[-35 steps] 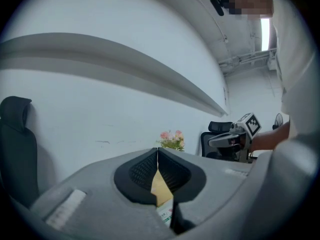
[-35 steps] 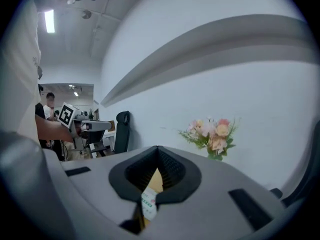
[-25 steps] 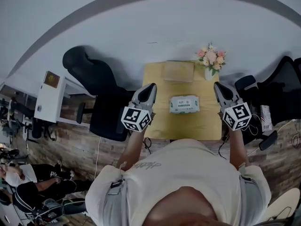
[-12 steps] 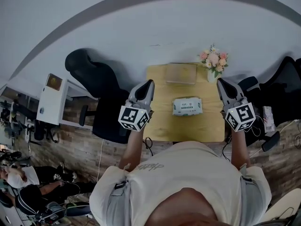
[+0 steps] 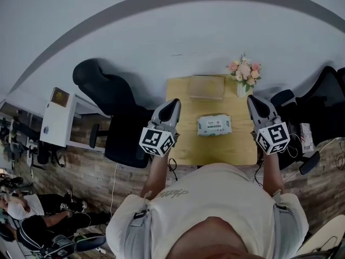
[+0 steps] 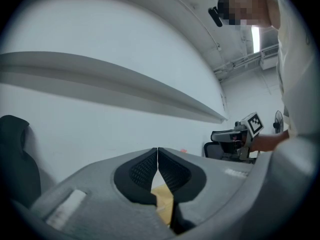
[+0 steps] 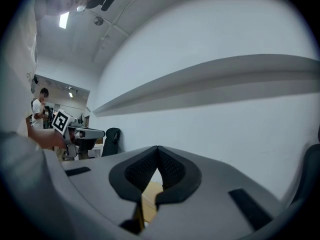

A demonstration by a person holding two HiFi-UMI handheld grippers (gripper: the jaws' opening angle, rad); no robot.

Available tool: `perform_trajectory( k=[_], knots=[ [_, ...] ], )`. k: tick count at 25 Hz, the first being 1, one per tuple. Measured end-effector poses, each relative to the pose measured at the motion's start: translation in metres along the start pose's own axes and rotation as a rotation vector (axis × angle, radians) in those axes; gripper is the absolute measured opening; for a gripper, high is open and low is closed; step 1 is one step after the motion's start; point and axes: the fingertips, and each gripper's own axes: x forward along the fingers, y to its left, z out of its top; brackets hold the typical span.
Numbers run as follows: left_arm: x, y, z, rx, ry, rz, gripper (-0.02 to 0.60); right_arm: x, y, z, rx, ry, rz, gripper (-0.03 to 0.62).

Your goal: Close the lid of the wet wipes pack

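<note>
A white and green wet wipes pack [image 5: 214, 124] lies flat in the middle of a small yellow table [image 5: 188, 144] in the head view; its lid state is too small to tell. My left gripper [image 5: 173, 102] is held up over the table's left edge, left of the pack, jaws shut and empty. My right gripper [image 5: 251, 99] hangs over the table's right edge, right of the pack, also shut and empty. In the left gripper view the gripper [image 6: 158, 151] points at the wall with tips touching. The right gripper view shows the gripper [image 7: 158, 149] with tips touching as well.
A tan box [image 5: 206, 87] sits at the table's back edge and a vase of pink flowers [image 5: 243, 73] at its back right corner. A black office chair [image 5: 110, 93] stands left of the table, another black chair [image 5: 315, 99] right. A white cabinet [image 5: 56, 117] stands far left.
Both grippers have stayed raised beside the pack and shifted only slightly; the left one moved a little right toward the table. The pack has not moved.
</note>
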Motion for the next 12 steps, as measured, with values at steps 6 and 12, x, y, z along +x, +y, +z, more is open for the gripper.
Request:
perform_trajectory(
  k=[6,12],
  knots=[
    [-0.0055,0.0085,-0.0005,-0.021,-0.014,0.029,0.018,0.0028,0.0062,-0.0049,0.003,0.008,0.009,0.003],
    [-0.0099,0.0061,-0.0012,-0.04,-0.025,0.042,0.018,-0.0003,0.0095,-0.0034,0.014,-0.005,0.009,0.003]
  ],
)
